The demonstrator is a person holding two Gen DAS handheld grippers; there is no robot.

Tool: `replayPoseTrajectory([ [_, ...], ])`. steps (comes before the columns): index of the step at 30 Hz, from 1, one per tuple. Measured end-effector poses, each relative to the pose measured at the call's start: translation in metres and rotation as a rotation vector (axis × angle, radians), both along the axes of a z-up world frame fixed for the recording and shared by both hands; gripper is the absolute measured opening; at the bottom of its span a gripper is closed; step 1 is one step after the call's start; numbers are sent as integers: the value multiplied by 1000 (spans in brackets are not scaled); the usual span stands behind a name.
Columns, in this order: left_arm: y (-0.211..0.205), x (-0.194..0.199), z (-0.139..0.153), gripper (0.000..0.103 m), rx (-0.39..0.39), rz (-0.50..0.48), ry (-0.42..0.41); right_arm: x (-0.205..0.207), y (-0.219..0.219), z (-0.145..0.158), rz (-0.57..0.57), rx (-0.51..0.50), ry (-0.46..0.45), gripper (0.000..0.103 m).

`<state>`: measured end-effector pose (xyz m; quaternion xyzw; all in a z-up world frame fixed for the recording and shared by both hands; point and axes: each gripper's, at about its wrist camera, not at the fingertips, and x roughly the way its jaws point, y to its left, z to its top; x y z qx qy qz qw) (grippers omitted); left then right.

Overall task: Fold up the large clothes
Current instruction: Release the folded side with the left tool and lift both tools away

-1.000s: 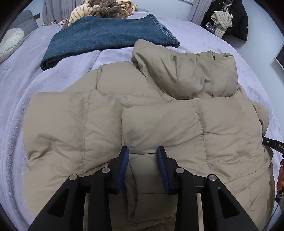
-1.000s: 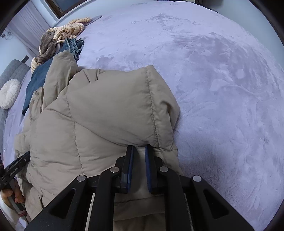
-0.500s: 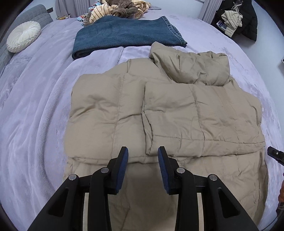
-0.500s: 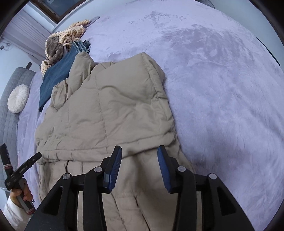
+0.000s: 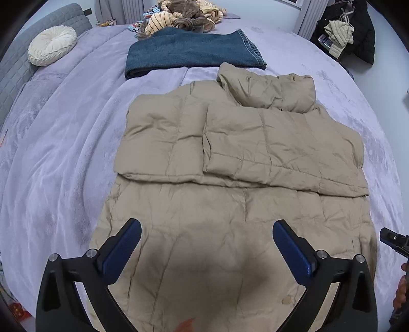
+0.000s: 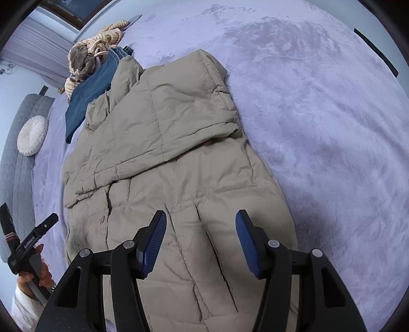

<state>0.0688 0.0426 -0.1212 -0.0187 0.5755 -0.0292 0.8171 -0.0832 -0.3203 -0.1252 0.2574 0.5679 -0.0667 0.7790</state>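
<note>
A beige puffer jacket (image 5: 230, 178) lies flat on the lilac bed cover, with both sleeves folded across its chest and the hood at the far end. It also shows in the right wrist view (image 6: 166, 153). My left gripper (image 5: 207, 245) is open wide and empty, above the jacket's lower part. My right gripper (image 6: 200, 238) is open and empty, above the jacket's hem near its right edge.
Folded blue jeans (image 5: 191, 51) lie beyond the jacket, with a heap of striped clothes (image 5: 184, 18) behind. A round cream cushion (image 5: 52, 48) sits at the far left by the grey headboard. Dark coats (image 5: 352, 28) hang at the far right. Lilac bed cover (image 6: 319, 127) spreads right of the jacket.
Both grippers let go of the folded sleeves and pulled back toward the hem. The right gripper opened from shut; the left opened wider. The sleeves now lie flat on the chest.
</note>
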Motion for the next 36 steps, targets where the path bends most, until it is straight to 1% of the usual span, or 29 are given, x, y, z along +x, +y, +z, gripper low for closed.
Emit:
replayPoseTrajectory([
  [6,-7,-34,4,103,9,1,54,-19,6,4,14,43,18,63],
  [8,-6,-45,2,103,-6,12,75,-24,10,6,26,49,14,76],
  [10,-3,-55,-1,103,-11,22,98,-31,14,9,37,55,7,81],
  [12,-1,-66,-4,103,-30,19,132,-38,18,9,41,67,13,81],
  [13,-1,-72,-4,103,-25,23,137,-41,19,9,39,75,15,81],
  [14,0,-77,-4,103,-18,26,139,-44,21,9,35,85,18,84],
  [22,23,-112,-8,103,-24,37,147,-73,39,-3,-15,139,45,84],
  [25,37,-125,-13,103,-40,48,154,-85,48,-5,-42,136,38,84],
  [27,49,-135,-17,103,-58,61,162,-95,53,-9,-64,152,36,85],
  [33,85,-168,-31,103,-85,97,197,-130,63,-22,-130,160,73,85],
  [36,101,-182,-37,103,-110,113,213,-147,66,-25,-166,167,82,85],
])
